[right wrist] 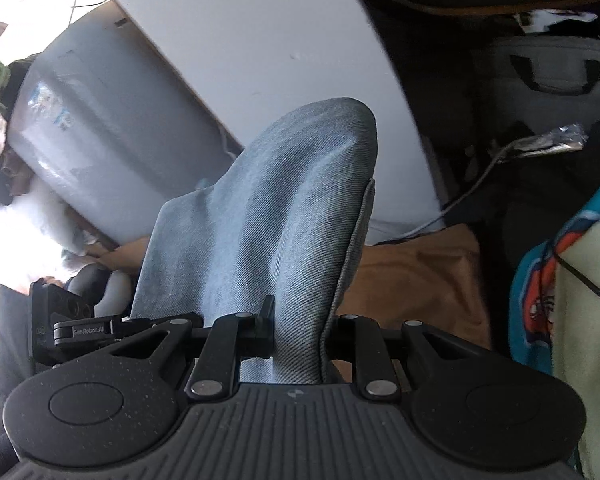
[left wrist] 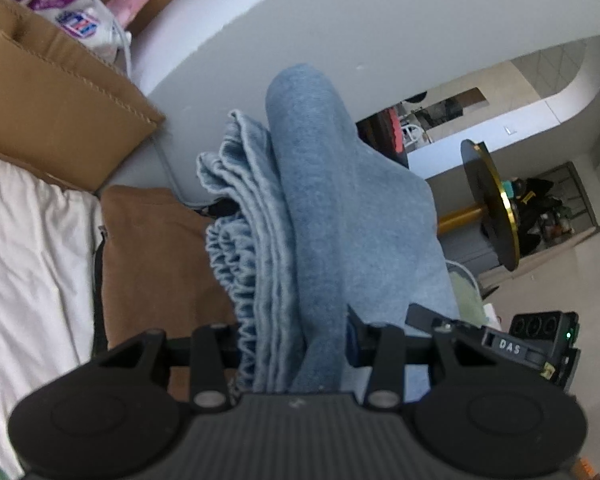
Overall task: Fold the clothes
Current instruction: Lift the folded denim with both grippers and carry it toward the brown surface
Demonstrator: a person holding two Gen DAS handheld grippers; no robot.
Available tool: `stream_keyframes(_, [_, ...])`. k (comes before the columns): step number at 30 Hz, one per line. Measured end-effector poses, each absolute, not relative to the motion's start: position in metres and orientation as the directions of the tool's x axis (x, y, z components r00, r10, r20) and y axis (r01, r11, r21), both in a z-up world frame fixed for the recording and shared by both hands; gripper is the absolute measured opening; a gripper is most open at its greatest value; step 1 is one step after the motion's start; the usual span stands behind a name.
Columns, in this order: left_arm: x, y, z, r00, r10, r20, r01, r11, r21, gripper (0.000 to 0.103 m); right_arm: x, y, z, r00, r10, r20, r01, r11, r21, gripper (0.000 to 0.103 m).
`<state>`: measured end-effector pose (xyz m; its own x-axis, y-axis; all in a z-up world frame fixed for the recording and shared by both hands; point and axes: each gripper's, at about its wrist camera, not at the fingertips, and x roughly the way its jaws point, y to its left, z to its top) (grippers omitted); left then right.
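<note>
A blue denim garment (left wrist: 332, 208), folded into several layers with a frilled hem on its left side, sticks up out of my left gripper (left wrist: 296, 340). The jaws are shut on the thick bundle and their tips are hidden by the cloth. In the right wrist view the same denim garment (right wrist: 268, 208) rises as a smooth fold from my right gripper (right wrist: 300, 340), which is shut on it. The two grippers sit close side by side: the right gripper's body (left wrist: 540, 344) shows at the left view's right edge, and the left gripper's body (right wrist: 72, 328) at the right view's left edge.
Below the garment lie a brown cloth surface (left wrist: 152, 248) and a white sheet (left wrist: 28, 260). A cardboard box (left wrist: 60, 112) holding clothes stands at the left. A white wall (left wrist: 340, 20) is behind. A black round table with a gold rim (left wrist: 492, 208), a grey bag (right wrist: 556, 76) and a teal printed cloth (right wrist: 540, 280) are to the right.
</note>
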<state>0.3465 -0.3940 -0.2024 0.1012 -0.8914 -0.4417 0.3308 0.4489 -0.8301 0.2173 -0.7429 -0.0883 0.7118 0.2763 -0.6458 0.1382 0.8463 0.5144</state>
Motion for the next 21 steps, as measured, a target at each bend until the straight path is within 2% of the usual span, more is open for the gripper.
stream_keyframes(11, [0.355,-0.425,-0.255,0.099,-0.903,-0.418,0.331,0.426,-0.842,0.044,0.224,-0.767,-0.137,0.716,0.209,-0.666,0.158,0.881,0.446,0.019])
stream_keyframes(21, [0.361,-0.441,-0.302,0.109,-0.878,-0.466,0.274,0.478,-0.835,0.044,0.248,-0.767,-0.189,0.664,0.132,-0.736,0.211,0.911,0.354,0.020])
